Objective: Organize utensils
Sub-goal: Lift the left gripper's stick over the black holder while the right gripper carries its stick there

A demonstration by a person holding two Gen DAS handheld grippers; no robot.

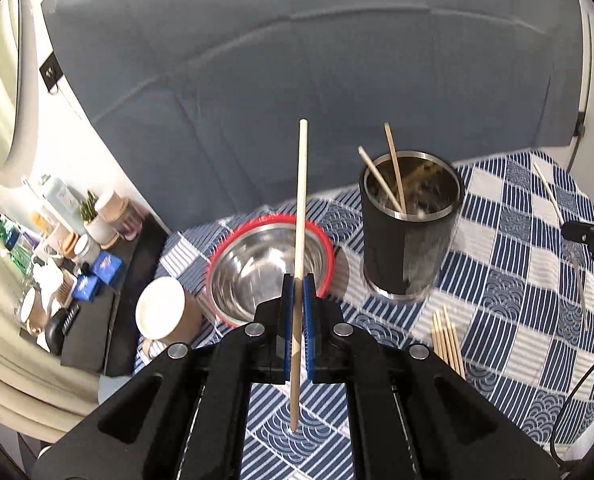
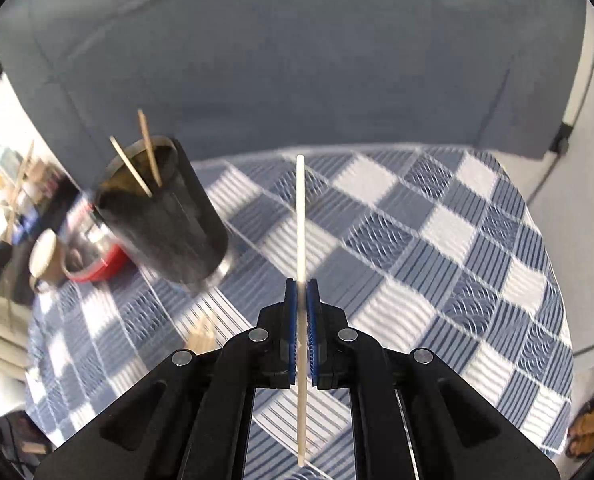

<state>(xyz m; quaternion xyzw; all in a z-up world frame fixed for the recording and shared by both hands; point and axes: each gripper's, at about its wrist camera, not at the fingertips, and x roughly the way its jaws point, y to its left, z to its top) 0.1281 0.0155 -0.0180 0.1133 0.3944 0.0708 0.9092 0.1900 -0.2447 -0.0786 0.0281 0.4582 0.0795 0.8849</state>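
My left gripper [image 1: 298, 280] is shut on a wooden chopstick [image 1: 301, 208] that stands upright in front of a steel bowl with a red rim [image 1: 329, 248]. A black steel-rimmed holder [image 1: 409, 232] with two chopsticks [image 1: 395, 168] in it stands to the right; it also shows in the right wrist view [image 2: 169, 216]. A bundle of loose chopsticks [image 1: 449, 338] lies on the cloth in front of the holder. My right gripper [image 2: 301, 284] is shut on a pale chopstick [image 2: 301, 216], upright, to the right of the holder; it shows at the right edge of the left wrist view [image 1: 589, 236].
A blue and white checked cloth [image 2: 437, 240] covers the table. A paper cup [image 1: 165, 314] stands left of the bowl. A grey sofa [image 1: 317, 60] is behind the table. A side shelf with jars and boxes [image 1: 77, 248] is at the left.
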